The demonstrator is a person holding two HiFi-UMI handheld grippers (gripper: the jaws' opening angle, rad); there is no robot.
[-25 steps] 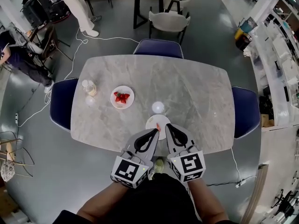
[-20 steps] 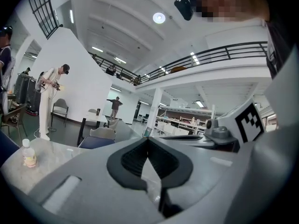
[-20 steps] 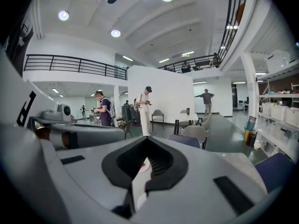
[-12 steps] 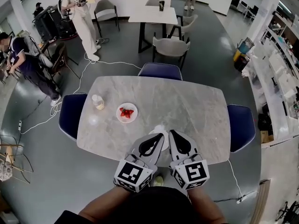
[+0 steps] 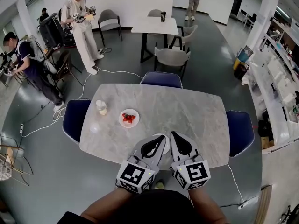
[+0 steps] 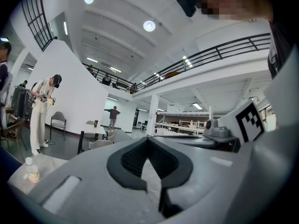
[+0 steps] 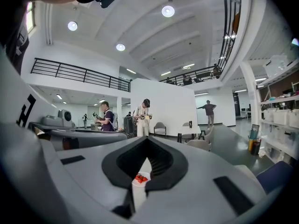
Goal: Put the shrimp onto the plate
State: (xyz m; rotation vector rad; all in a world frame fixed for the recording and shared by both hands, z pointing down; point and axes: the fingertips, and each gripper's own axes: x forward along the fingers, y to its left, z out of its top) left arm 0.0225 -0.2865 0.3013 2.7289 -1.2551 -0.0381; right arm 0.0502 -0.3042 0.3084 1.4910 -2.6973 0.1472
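Left gripper point(image 5: 160, 140): jaws together, nothing between them.
Right gripper point(image 5: 174, 136): jaws together, also empty.
Change: both have drawn back toward the table's point(image 5: 196, 111) near edge.
Shrimp: not visible now; probably on the near plate point(image 5: 163, 136), which is mostly hidden behind the gripper tips.
Meaning: the placing looks finished.

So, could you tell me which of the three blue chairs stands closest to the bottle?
The left-hand blue chair: the bottle stands on the table at that end, far from the far-side chair and the right-hand chair.
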